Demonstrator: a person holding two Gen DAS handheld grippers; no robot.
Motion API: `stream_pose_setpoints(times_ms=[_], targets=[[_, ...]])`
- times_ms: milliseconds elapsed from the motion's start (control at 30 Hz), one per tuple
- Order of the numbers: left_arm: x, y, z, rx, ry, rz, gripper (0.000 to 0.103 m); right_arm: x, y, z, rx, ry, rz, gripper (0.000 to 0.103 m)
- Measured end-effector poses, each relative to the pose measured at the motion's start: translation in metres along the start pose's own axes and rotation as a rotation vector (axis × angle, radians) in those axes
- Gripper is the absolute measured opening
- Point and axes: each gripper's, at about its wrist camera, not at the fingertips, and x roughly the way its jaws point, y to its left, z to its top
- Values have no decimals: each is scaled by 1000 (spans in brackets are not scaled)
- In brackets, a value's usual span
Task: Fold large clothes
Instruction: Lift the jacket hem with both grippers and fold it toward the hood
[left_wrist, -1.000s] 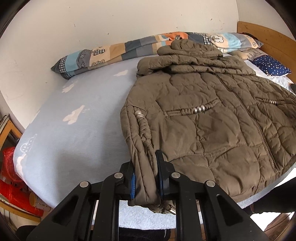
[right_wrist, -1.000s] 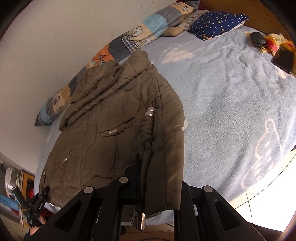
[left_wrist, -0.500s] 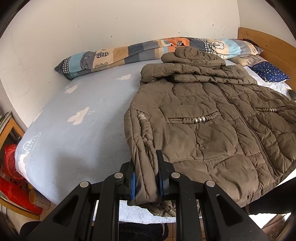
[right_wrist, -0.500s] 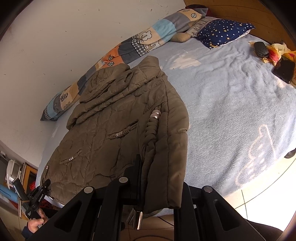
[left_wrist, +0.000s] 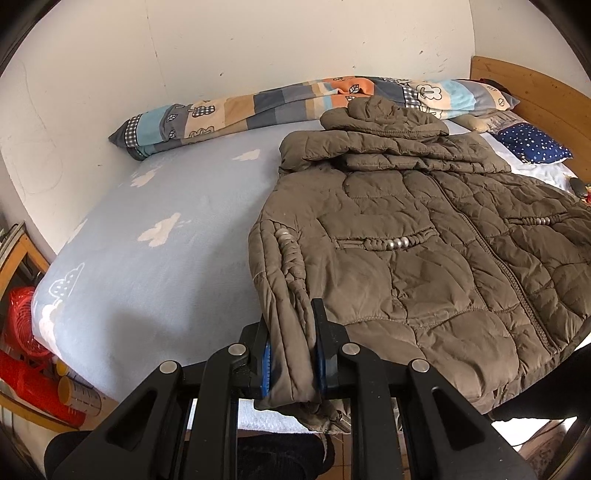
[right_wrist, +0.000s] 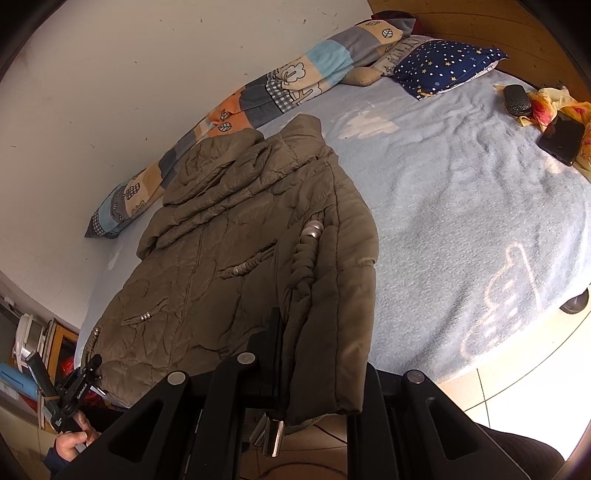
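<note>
- Black linkage fills the bottom of both your views; your left gripper (left_wrist: 291, 350) pinches the hem corner of the jacket (left_wrist: 417, 258), with olive fabric bunched between its blue-padded fingers (left_wrist: 265, 365) and a fold hanging below them.
- Your right gripper (right_wrist: 314, 354) has the opposite hem corner running into it; one black finger (right_wrist: 275, 332) shows on the left side of the fabric, the other is hidden under the cloth, so you cannot tell how tightly it clamps, though the jacket passes straight through the gap.
- Below that grip a metal toggle (right_wrist: 271, 437) dangles from the hem, over the tiled floor (right_wrist: 517, 384).
- From the right view you also see your left hand (right_wrist: 72, 443) gripping its tool at the jacket's far hem corner.
- The jacket lies front up on the bed (left_wrist: 147, 258), zipper closed, hem at the near edge and partly over it, hood (left_wrist: 380, 114) bunched at the far end.
- Braided cords with silver beads (left_wrist: 397, 243) mark the pockets and side seams.
- The bedcover is pale blue with white cloud prints.
- Left of the bed, low down, red plastic items (left_wrist: 22, 332) sit on a wooden shelf.
- Farther right on the bed lie a dark phone (right_wrist: 561, 138), a black case (right_wrist: 517, 99) and a yellow-red cloth (right_wrist: 554, 107), well apart from the jacket.
- Along the wall runs a patchwork bolster (left_wrist: 258, 107), just beyond the hood.
- A navy starred pillow (right_wrist: 443, 64) sits by the wooden headboard (left_wrist: 532, 92).
</note>
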Motion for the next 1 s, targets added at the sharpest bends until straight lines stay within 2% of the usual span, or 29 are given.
stream_pose_setpoints(times_ms=[433,1000], targets=[[-2,3,7,-12,-9,-3,17,-10,7,0,-22,-12,24,13],[-14,10,45,-21,-60,-23,18,-20,33,34,-150,-92,15,13]])
